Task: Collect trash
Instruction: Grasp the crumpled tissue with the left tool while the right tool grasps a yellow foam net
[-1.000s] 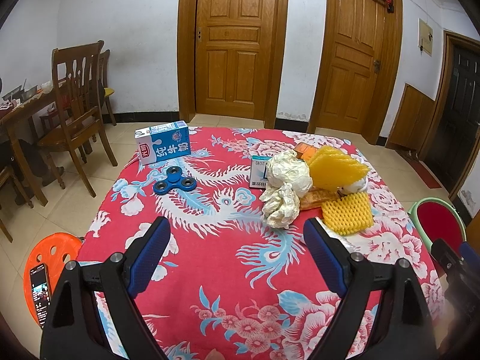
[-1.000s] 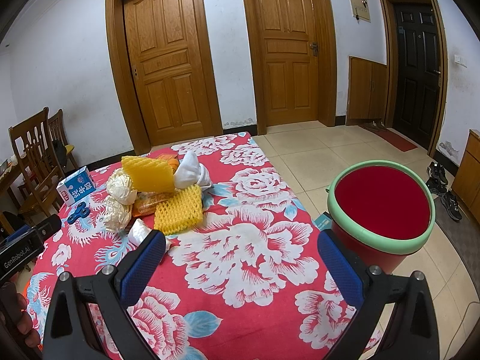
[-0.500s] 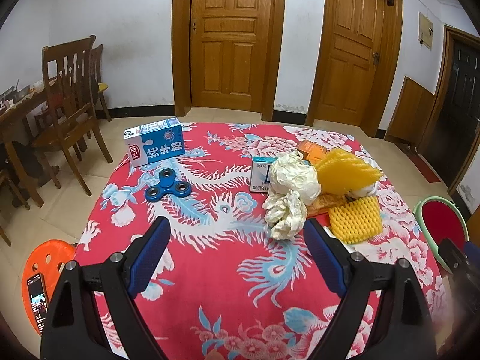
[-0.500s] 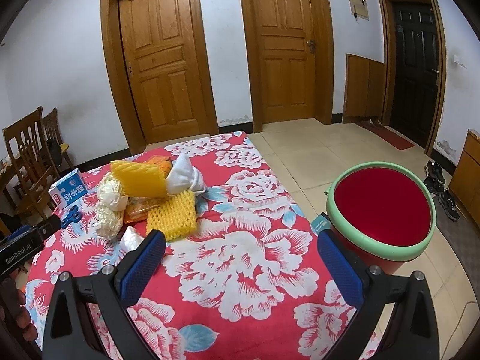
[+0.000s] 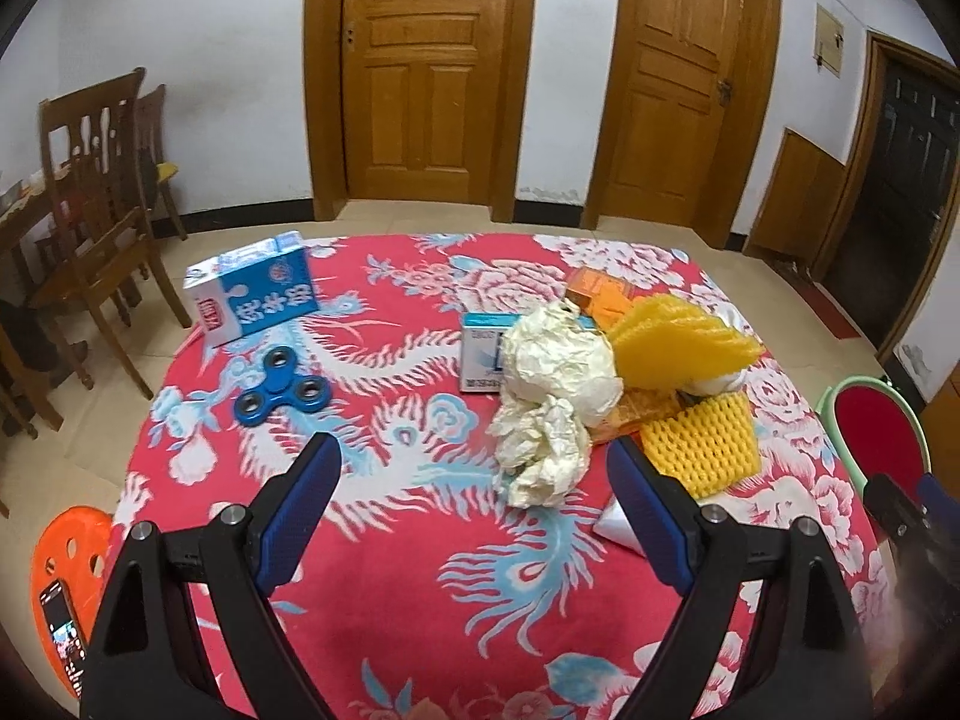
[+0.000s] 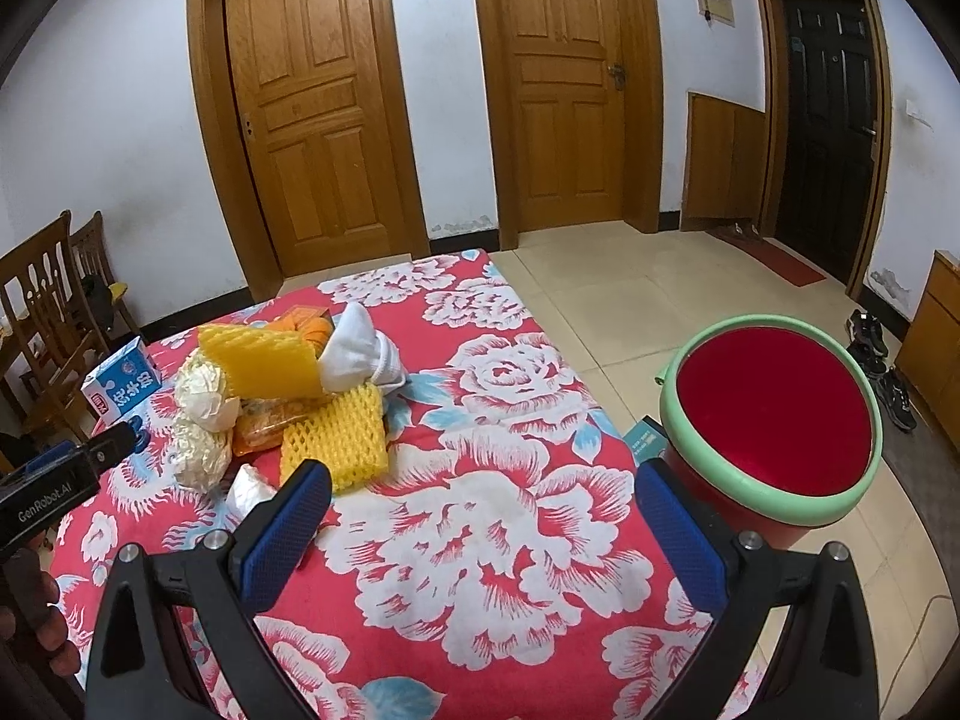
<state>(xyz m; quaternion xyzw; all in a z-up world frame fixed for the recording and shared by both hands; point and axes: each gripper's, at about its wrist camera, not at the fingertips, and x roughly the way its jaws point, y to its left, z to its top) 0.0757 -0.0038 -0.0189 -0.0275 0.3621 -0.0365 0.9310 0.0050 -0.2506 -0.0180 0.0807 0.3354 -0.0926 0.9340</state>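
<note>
Left gripper: jaws spread, empty, over the tablecloth.
Right gripper: jaws spread, empty.
Crumpled paper: nearest trash, just ahead of the left gripper, slightly right of centre.
Yellow foam net: ahead-left of the right gripper.
Bin: off the table's right edge, nearer the right gripper.

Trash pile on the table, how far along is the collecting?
Nothing looks collected: the red bin looks empty. Nothing in hand: left gripper and right gripper are both open. Left: crumpled paper, yellow foam nets and the rest of the pile.
</note>
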